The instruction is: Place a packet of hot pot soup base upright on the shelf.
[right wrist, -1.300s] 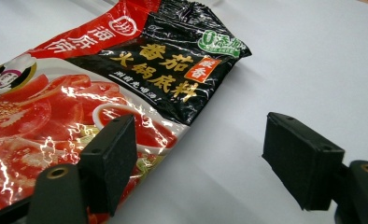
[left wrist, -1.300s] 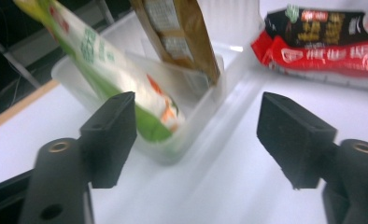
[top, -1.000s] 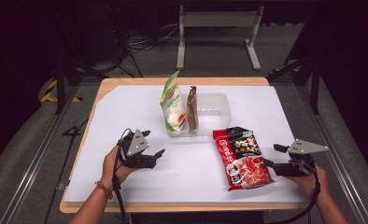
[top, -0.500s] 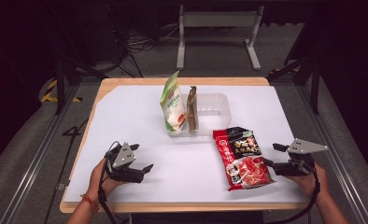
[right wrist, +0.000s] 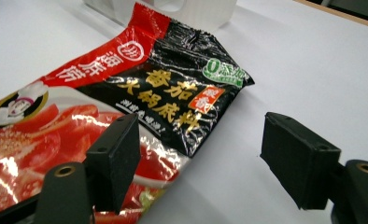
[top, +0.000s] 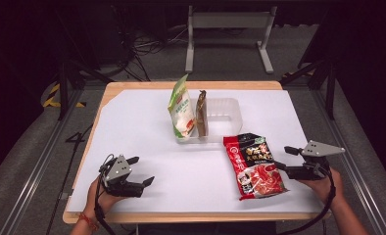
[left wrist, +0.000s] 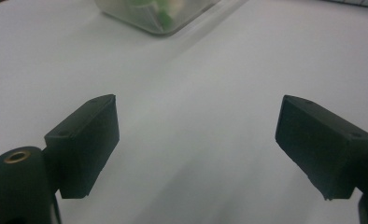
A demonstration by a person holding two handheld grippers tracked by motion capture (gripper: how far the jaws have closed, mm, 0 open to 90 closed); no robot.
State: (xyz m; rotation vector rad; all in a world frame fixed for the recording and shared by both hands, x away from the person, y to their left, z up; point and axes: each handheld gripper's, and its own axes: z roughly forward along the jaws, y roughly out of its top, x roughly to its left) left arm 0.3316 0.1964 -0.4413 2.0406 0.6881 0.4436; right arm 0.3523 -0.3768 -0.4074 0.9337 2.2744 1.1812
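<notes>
Right tool is hovering spread at the right edge of the red hotpot-base pouch, lying flat near-right on the tabletop. Left tool is sitting spread, near-left, empty. Probably best pinching the pouch's thin edge seam.

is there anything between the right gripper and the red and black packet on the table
Nothing visible does. The right gripper, jaws open, sits at the edge of the red and black packet; one jaw is already over the packet, the other over bare white table.
</notes>
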